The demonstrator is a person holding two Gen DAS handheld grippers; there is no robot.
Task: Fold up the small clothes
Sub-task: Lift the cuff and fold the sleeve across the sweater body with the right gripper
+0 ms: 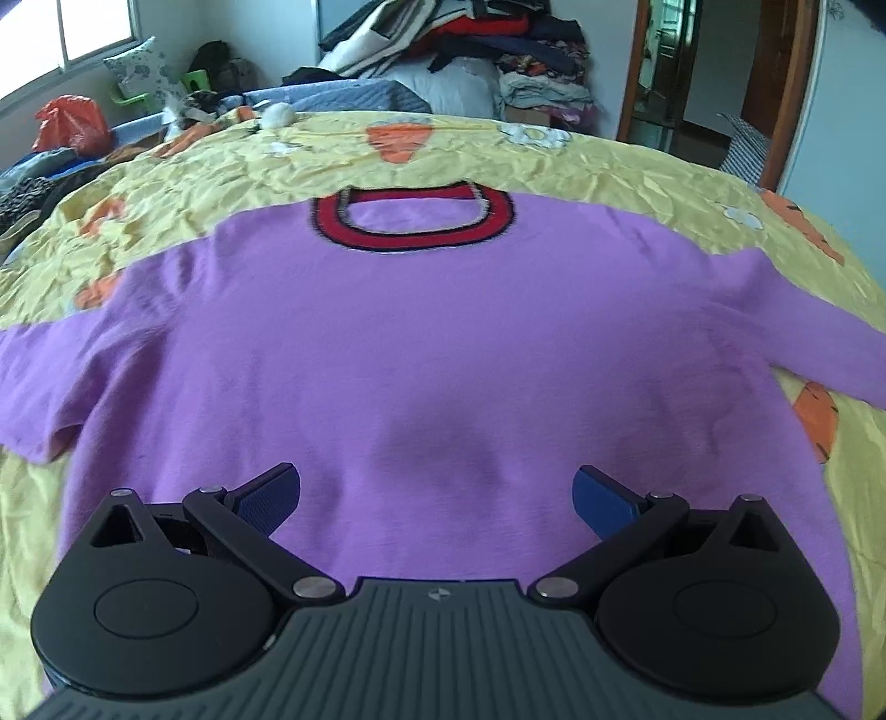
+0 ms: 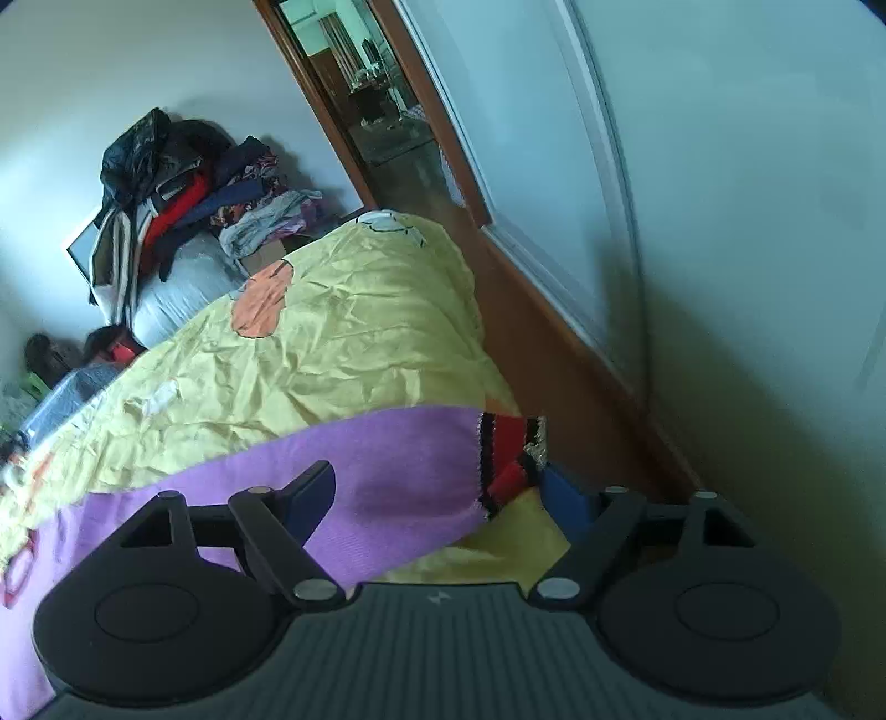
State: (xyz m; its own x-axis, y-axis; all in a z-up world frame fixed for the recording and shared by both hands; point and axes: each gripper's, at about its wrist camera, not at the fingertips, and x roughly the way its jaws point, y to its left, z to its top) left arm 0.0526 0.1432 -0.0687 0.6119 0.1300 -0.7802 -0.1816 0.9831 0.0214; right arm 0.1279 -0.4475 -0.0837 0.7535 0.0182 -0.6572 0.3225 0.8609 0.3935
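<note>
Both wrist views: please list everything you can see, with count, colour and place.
sweater: one, purple with red and black collar and cuff, spread flat on the bedspread
sleeve cuff: one, red and black, at the bed edge between the right fingers
bedspread: one, yellow with orange carrot prints, covering the bed
clothes pile: one, mixed dark, red and white, against the far wall
red bag: one, far left near the window
cushion: one, pale with a flower print, below the window
doorway: one, brown frame, right of the bed
left hand-held gripper: black with blue pads, open above the sweater body
right hand-held gripper: black with blue pads, open around the sleeve end
</note>
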